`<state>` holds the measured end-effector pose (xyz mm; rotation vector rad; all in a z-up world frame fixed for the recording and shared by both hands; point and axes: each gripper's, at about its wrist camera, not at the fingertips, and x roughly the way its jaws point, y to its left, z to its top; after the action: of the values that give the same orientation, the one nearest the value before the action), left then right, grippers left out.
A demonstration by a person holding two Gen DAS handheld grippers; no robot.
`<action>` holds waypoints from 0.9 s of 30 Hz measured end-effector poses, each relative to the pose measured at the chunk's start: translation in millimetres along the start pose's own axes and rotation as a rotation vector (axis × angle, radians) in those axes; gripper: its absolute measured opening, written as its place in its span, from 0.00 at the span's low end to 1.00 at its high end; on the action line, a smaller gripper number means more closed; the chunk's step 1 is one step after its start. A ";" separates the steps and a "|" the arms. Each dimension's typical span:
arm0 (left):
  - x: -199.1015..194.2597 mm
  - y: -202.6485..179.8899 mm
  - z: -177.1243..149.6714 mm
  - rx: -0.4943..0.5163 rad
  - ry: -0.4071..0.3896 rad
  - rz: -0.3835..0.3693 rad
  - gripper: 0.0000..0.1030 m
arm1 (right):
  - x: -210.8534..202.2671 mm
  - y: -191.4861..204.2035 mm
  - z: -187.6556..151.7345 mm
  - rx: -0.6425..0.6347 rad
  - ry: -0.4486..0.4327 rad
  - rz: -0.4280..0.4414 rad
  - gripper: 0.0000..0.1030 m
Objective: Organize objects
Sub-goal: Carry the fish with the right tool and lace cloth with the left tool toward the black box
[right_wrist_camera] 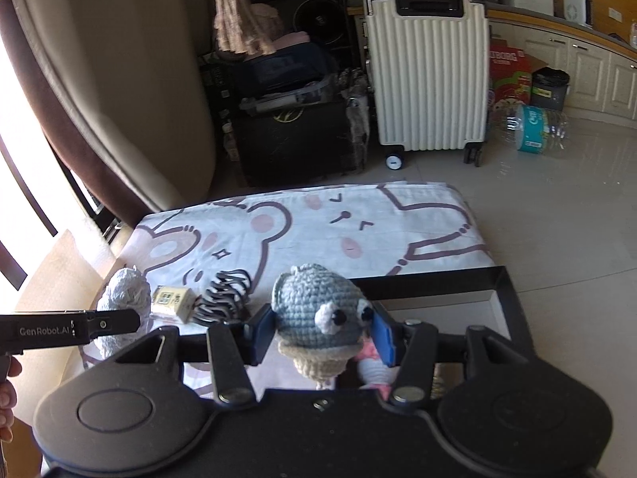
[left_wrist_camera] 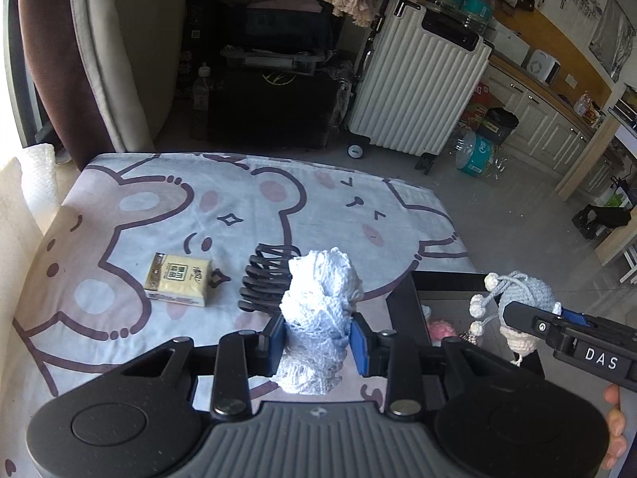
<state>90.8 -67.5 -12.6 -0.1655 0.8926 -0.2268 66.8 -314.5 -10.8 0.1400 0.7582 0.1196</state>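
Pale blue crocheted yarn, a fluffy bundle of it [left_wrist_camera: 318,318], sits squeezed between the blue pads of the left gripper [left_wrist_camera: 318,336] at the bottom centre of the left wrist view, jaws pressed in tight on both sides. Over in the right wrist view, the right gripper [right_wrist_camera: 322,332] is clamped about halfway closed on a grey-blue crocheted toy with googly eyes and a cream base [right_wrist_camera: 318,310], lower centre of the frame. Just behind that toy, lower right, there's a black open box [right_wrist_camera: 505,298] with something pink and white inside, can't make out what.

Further up, on the cartoon-bear printed sheet covering the bench [left_wrist_camera: 247,207], a black plastic claw hair clip [left_wrist_camera: 266,279] lies just beside a small yellow tissue pack [left_wrist_camera: 179,279], left of centre.

Beyond the bench edge, a cream ribbed hard-shell suitcase [left_wrist_camera: 418,83] stands upright on the tiled floor, upper right.
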 end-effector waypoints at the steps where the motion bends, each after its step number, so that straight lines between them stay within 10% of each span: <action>1: 1.8 -4.2 0.1 0.002 0.000 -0.007 0.35 | -1.1 -5.4 -0.1 0.005 -0.002 -0.006 0.50; 27: 46.7 -81.8 -6.8 -0.075 0.041 -0.203 0.35 | -13.9 -91.1 -11.1 0.083 -0.025 -0.122 0.50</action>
<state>103.4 -158.9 -32.5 -0.3233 0.9259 -0.3870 54.3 -405.4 -24.8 0.1732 0.7454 -0.0298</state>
